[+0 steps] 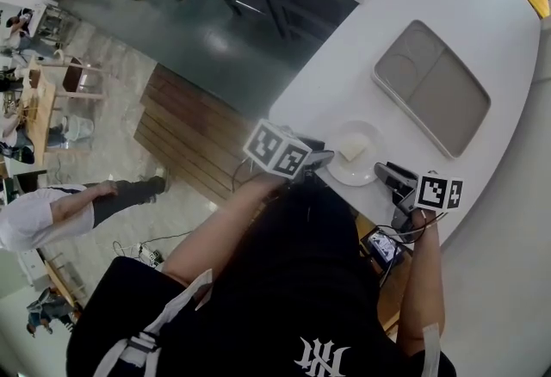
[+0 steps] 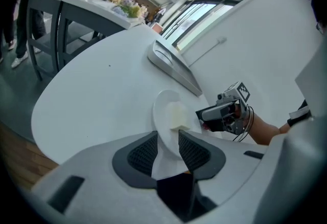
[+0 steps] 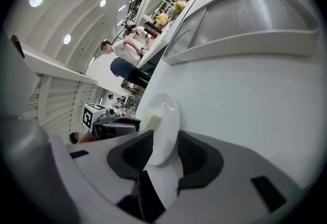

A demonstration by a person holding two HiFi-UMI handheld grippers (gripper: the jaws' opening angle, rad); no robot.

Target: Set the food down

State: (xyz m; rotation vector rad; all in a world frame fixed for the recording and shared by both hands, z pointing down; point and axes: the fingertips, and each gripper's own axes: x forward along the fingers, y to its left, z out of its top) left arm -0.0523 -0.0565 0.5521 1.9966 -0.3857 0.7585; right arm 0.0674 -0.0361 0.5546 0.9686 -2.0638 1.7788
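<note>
A small white plate [image 1: 368, 169] with a pale block of food [image 1: 353, 148] rests on the white counter [image 1: 448, 5], just in front of me. My left gripper [image 1: 323, 158] meets its left rim and my right gripper [image 1: 389, 176] its right rim. In the left gripper view the plate [image 2: 164, 108] with the food [image 2: 178, 115] runs between the ribbed pads [image 2: 143, 152], which touch it on both sides; the right gripper [image 2: 212, 114] faces from across. In the right gripper view the plate's rim [image 3: 162, 131] fills the gap between the jaws, and the food [image 3: 148, 121] shows at its left.
A grey two-compartment tray [image 1: 430, 87] lies farther along the counter, beyond the plate. The counter's curved edge [image 1: 297, 83] drops to a lower floor at the left, where several people stand. A small screen device [image 1: 383, 244] hangs by my right forearm.
</note>
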